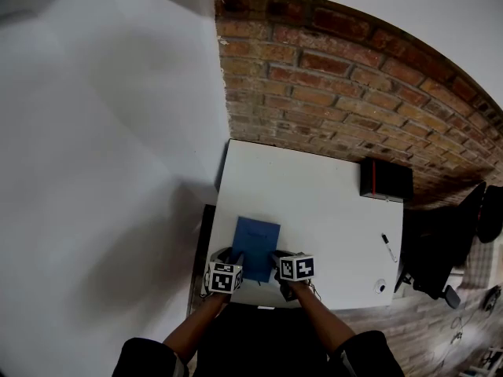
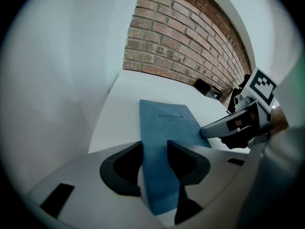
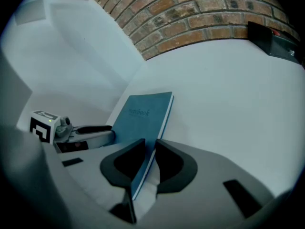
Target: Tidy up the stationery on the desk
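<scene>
**Blue notebook (image 1: 256, 246) pinched at both sides**

The left gripper (image 2: 155, 149) and the right gripper (image 3: 149, 149) each gripped the notebook's near end — jaws pressed on its cover — at the white desk's (image 1: 330, 203) front edge.

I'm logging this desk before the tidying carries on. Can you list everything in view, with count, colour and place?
white rectangular desk: one, white, against the brick wall
red-brown brick wall: one, red-brown, behind the desk
blue rectangular notebook: one, blue, at the desk's near edge
black box with a red stripe: one, black and red, desk's far right corner
white marker pen with a black cap: one, white and black, near the right edge
small round white object: one, white, near right corner; too small to identify
left gripper: one, grey and black, closed on the notebook
right gripper: one, grey and black, closed on the notebook's right edge
</scene>
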`<action>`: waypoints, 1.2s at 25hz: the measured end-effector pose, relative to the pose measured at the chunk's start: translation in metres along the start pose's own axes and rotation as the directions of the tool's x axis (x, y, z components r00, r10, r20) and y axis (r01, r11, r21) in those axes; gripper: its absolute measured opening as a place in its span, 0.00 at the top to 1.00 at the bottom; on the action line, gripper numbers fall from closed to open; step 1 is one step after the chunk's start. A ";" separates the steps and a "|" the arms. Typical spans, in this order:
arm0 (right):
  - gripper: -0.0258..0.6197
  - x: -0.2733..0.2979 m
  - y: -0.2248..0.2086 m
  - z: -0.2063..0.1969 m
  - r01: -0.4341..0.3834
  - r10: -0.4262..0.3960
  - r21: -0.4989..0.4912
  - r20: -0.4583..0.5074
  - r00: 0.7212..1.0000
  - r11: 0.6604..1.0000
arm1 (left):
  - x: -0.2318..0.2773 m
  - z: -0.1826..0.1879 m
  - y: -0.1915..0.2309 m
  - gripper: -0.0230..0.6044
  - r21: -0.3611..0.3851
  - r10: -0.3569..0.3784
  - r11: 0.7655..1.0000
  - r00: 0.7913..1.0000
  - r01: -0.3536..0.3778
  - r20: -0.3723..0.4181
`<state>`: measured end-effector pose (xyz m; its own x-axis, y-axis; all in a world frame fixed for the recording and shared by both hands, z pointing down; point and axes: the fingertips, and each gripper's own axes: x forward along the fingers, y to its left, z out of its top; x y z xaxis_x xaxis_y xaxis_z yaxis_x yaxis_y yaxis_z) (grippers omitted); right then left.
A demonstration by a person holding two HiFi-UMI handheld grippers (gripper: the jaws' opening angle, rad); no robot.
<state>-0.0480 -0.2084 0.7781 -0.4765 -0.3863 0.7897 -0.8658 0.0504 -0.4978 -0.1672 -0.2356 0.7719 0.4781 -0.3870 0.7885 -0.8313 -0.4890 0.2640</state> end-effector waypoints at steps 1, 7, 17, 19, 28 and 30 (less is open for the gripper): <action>0.83 0.001 0.002 0.000 -0.001 0.001 -0.001 0.001 1.000 1.000 | -0.001 0.000 0.002 0.68 -0.001 0.001 1.000 1.000 -0.001 0.000; 0.83 0.005 0.012 0.003 -0.002 0.002 -0.023 0.007 1.000 1.000 | -0.005 -0.003 0.011 0.68 -0.017 0.014 1.000 1.000 -0.013 0.003; 0.83 0.010 0.014 0.000 -0.007 0.007 -0.032 -0.001 1.000 0.999 | -0.008 -0.007 0.015 0.68 -0.025 0.023 0.999 1.000 -0.023 0.013; 0.83 0.011 0.014 -0.001 -0.003 0.003 -0.039 0.006 1.000 0.999 | -0.008 -0.007 0.015 0.68 -0.016 0.029 0.999 1.000 -0.029 0.002; 0.83 0.012 0.016 0.000 0.011 -0.008 -0.091 0.035 0.999 0.996 | -0.007 -0.007 0.016 0.68 0.004 0.056 0.998 0.998 -0.056 -0.021; 0.83 0.014 0.016 0.000 -0.015 0.018 -0.081 0.032 0.999 0.997 | -0.007 -0.006 0.018 0.68 0.012 0.063 0.998 0.997 -0.063 -0.035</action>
<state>-0.0691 -0.2128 0.7812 -0.4867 -0.4150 0.7687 -0.8680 0.1303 -0.4793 -0.1872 -0.2365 0.7741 0.4141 -0.3893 0.8228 -0.8562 -0.4733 0.2069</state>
